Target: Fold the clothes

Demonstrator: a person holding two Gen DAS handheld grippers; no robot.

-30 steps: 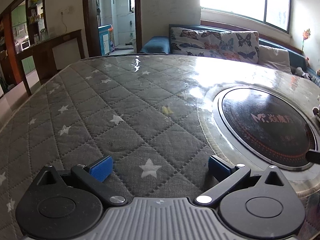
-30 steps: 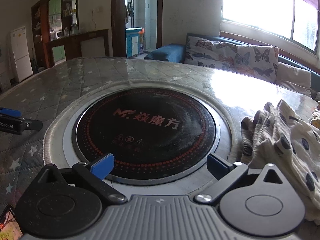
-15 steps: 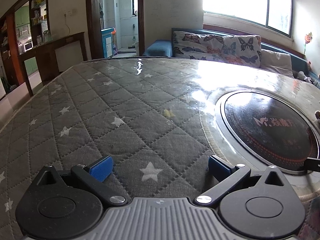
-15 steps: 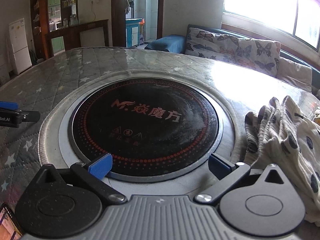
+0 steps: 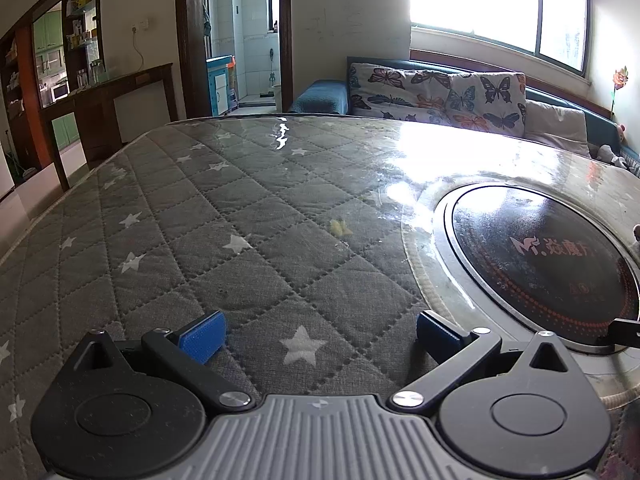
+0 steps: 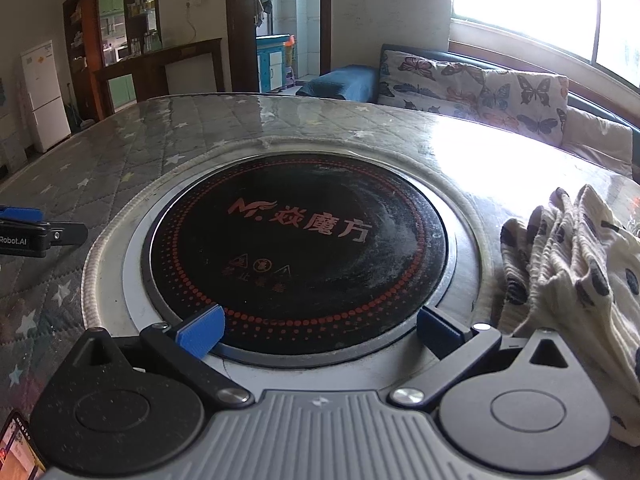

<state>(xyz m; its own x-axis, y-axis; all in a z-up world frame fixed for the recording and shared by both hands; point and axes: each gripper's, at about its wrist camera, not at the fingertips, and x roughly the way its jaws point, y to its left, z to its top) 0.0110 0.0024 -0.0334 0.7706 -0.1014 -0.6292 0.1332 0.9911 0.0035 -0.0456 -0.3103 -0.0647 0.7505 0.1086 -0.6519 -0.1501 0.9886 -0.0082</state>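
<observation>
Nearest, the left gripper (image 5: 320, 330) hovers with jaws spread wide and empty over the grey quilted star-patterned table cover (image 5: 240, 248); over the last second its view has tilted up slightly. The right gripper (image 6: 320, 330), equally open and empty, has crept forward over the round black induction hob (image 6: 298, 248) set in the table. The crumpled cream spotted garment (image 6: 580, 280) lies untouched toward the table's right edge, so folding has probably not begun.
</observation>
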